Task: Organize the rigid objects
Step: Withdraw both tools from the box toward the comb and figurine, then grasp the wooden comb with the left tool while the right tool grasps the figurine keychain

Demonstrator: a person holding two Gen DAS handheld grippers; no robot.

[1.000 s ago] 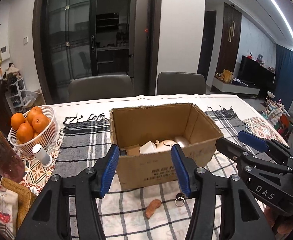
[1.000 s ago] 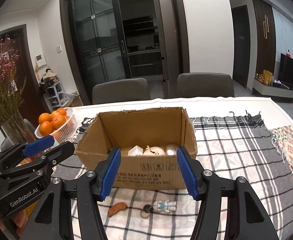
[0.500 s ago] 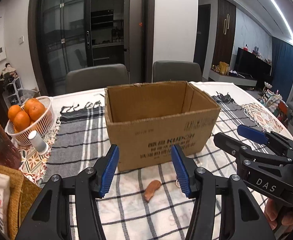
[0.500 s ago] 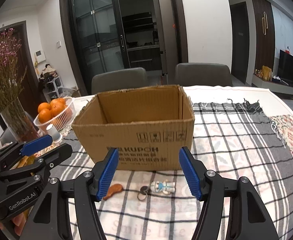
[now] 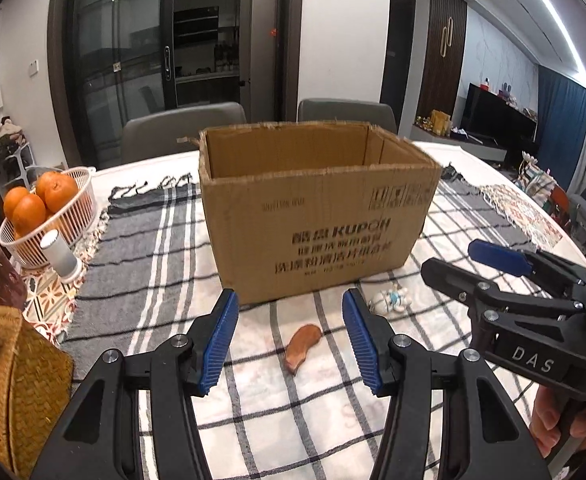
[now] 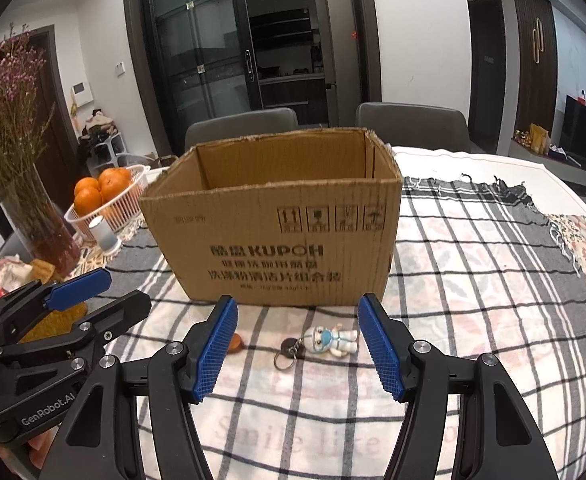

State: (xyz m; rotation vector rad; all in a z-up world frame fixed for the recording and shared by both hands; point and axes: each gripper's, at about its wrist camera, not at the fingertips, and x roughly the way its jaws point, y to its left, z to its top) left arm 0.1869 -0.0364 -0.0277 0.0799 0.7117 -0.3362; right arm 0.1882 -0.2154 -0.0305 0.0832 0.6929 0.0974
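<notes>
An open cardboard box [image 5: 317, 220] [image 6: 277, 236] stands on the checked cloth; its inside is hidden from this low angle. In front of it lie a small brown curved piece [image 5: 302, 347] [image 6: 235, 342] and a white figure keychain [image 6: 331, 340] [image 5: 389, 302]. My left gripper [image 5: 291, 344] hovers open over the brown piece, nothing between its blue pads. My right gripper [image 6: 299, 346] is open too, with the keychain lying on the cloth between and just beyond its fingertips. Each gripper shows in the other's view: the right gripper [image 5: 485, 264] at the right edge, the left gripper [image 6: 93, 292] at the left edge.
A white basket of oranges [image 5: 59, 216] [image 6: 109, 196] and a small white cylinder [image 5: 59, 254] stand left of the box. A vase of purple flowers [image 6: 25, 184] and a woven holder [image 5: 17, 376] sit at the left. Two grey chairs [image 6: 245, 128] are behind the table.
Both grippers have sunk toward the cloth, so the box's contents dropped out of sight behind its front wall. The brown piece and the keychain now lie close below the fingertips.
</notes>
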